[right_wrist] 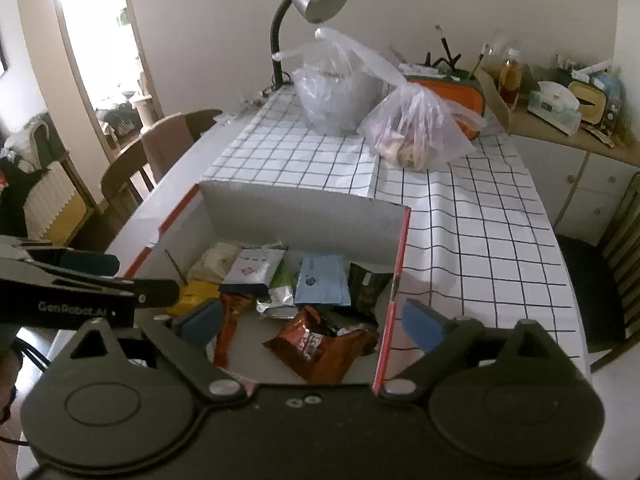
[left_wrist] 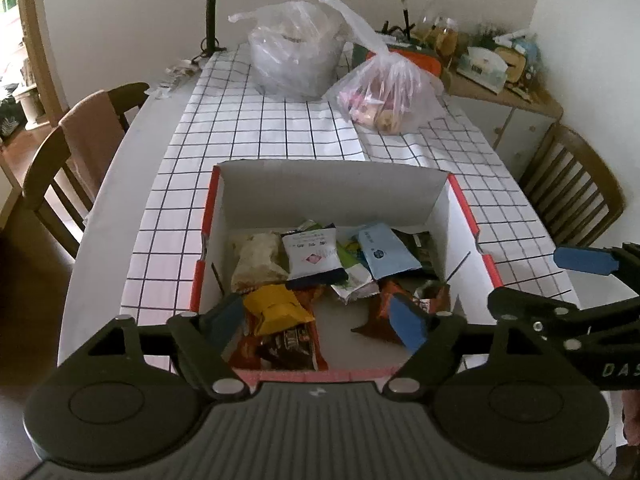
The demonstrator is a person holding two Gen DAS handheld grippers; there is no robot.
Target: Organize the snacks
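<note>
Left wrist view shows left gripper (left_wrist: 320, 320) and right gripper (right_wrist: 316, 320) spread and empty above the box (left_wrist: 332, 184), snacks (left_wrist: 316, 258) loose below them; judged next: fetch more from the bag (left_wrist: 384, 96) ahead.

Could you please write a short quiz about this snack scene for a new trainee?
1. True or false: the box already holds snack packets.
2. Which stands behind the box? A) two plastic bags B) a kettle C) a laptop
3. What does the left gripper hold?

Key:
1. True; a yellow packet and a light blue packet lie inside.
2. A; a clear bag and a smaller bag.
3. Nothing; both it and the right gripper are open.
</note>
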